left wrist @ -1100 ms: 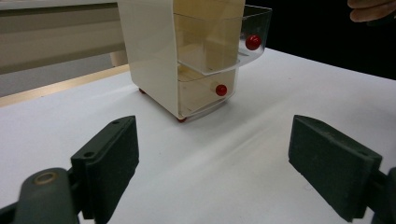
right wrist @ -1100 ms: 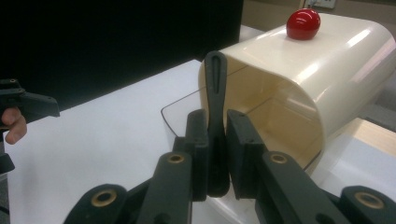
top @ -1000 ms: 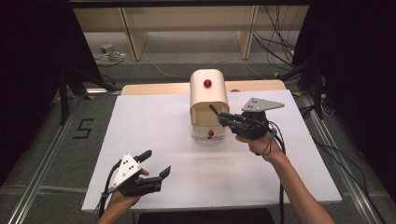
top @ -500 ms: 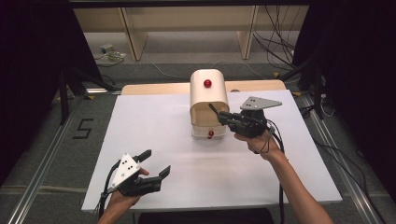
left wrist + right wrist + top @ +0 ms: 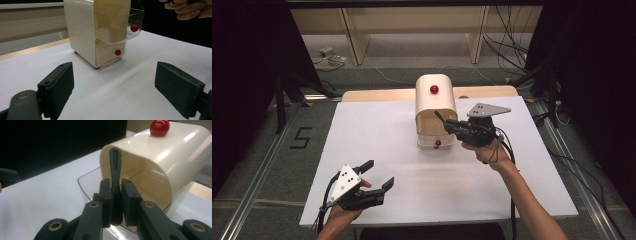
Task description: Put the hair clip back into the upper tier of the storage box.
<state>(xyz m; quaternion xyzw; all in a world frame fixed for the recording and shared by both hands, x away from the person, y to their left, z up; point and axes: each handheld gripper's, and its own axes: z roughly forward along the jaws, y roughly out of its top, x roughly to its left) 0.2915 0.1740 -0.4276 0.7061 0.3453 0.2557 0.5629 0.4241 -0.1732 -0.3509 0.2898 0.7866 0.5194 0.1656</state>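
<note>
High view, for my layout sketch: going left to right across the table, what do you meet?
Left claw, open → cream drawer cabinet with red knobs → right claw, shut on a black utensil at the cabinet's open upper drawer.

The cabinet point(image 5: 175, 150) looks like glossy cream plastic, its drawer point(image 5: 117, 25) clear plastic. The utensil point(image 5: 115, 170) is matt black; the table point(image 5: 377, 130) is matt white.

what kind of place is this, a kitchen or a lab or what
Most likely a lab or recording setup, not a kitchen: a bare white table ringed by black curtains, loose cables on the grey floor, and a lone cream two-drawer box with red knobs.
</note>
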